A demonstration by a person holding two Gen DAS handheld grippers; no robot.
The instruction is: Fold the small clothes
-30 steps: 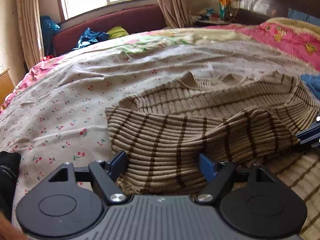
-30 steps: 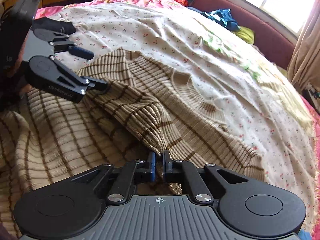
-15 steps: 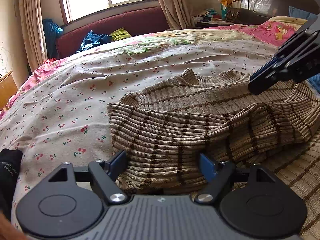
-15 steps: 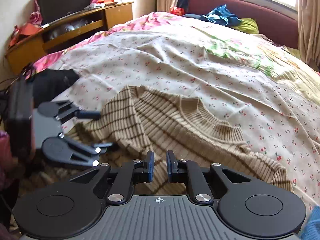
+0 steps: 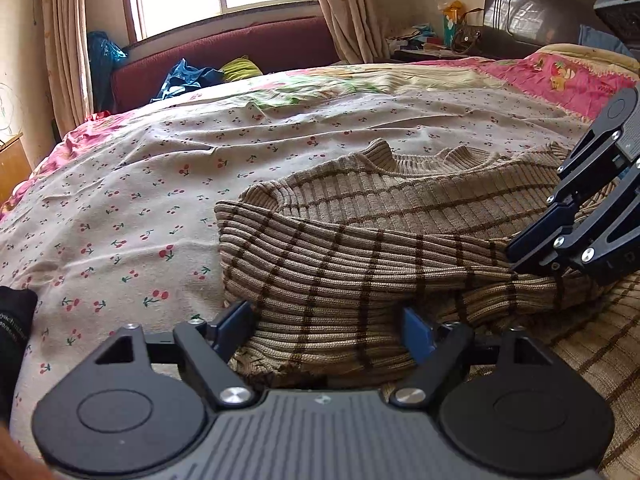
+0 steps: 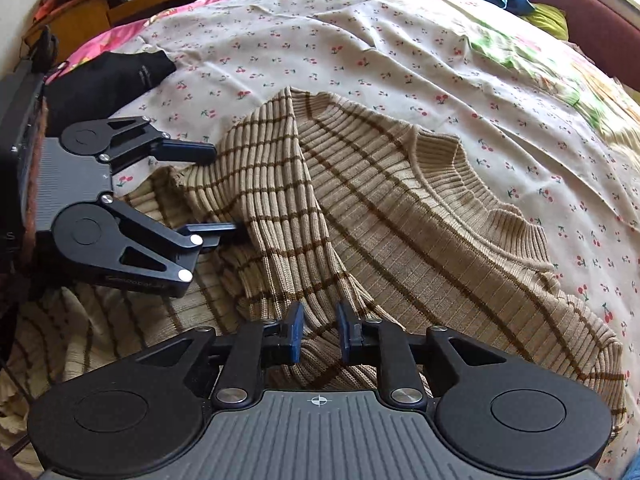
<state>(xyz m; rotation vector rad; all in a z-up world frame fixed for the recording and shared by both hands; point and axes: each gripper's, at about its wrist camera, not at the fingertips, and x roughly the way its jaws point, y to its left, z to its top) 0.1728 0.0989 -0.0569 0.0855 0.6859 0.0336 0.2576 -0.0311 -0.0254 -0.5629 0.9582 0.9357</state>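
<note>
We see the tan ribbed knit sweater with brown stripes (image 6: pixel 400 216) lying on the cherry-print bedsheet (image 6: pixel 360 40), one sleeve folded across its body. Our left gripper (image 5: pixel 328 330) is spread wide around the sleeve's cuff, gripping nothing. Our right gripper (image 6: pixel 319 336) stands slightly parted over the sleeve, also released.

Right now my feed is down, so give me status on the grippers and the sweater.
Left gripper open, straddling the folded sleeve. Right gripper partly open over the striped sweater. Black garment off to the side, not in the way.

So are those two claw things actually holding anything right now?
No. The left gripper stands wide open around the folded sleeve of the striped sweater, and the right gripper is open just above that sleeve.
</note>
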